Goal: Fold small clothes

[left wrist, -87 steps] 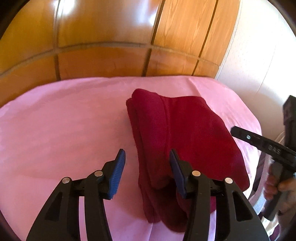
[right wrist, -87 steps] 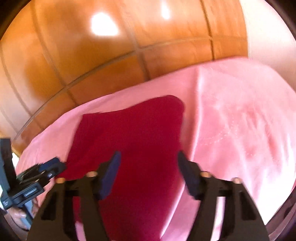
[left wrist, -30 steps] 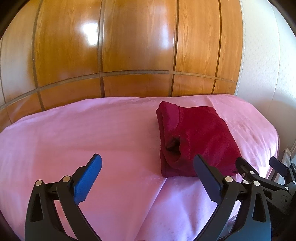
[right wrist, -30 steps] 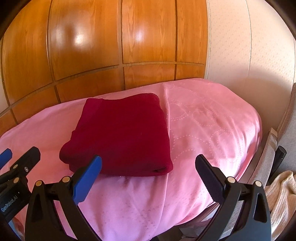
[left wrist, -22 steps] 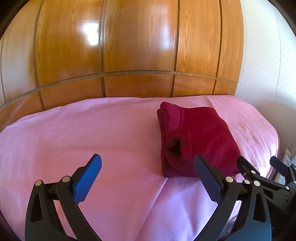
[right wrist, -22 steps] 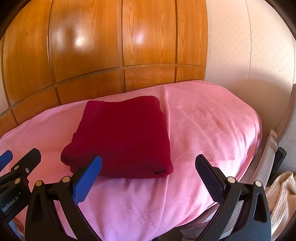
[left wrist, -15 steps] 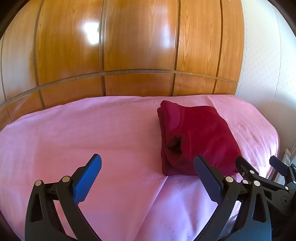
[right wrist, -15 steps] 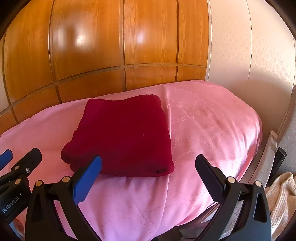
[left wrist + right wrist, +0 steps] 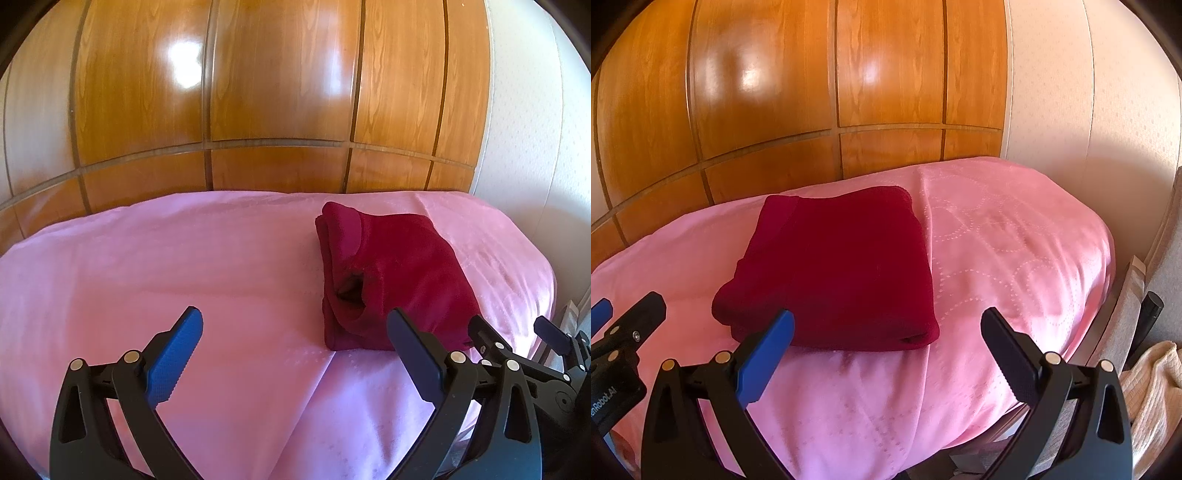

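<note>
I had the left gripper point(image 9: 295, 354) drawn back over the near edge of the pink sheet point(image 9: 184, 266), level with the bed and pointed at the wooden panelling point(image 9: 280, 92); its jaws stood wide apart with nothing between them. The folded dark red garment point(image 9: 391, 273) lay flat toward the right side of the sheet, closer to the far edge than the near one, its rolled edge facing left, clear of both tools. My right gripper point(image 9: 886, 354) sat just beside the left one at the near right edge, likewise level and aimed forward, jaws spread wide and empty. From its camera the garment point(image 9: 842, 266) rested ahead of the blue pad point(image 9: 764, 358), apart from it. A cream knit cloth point(image 9: 1148, 391) hung off the bed's right corner.
</note>
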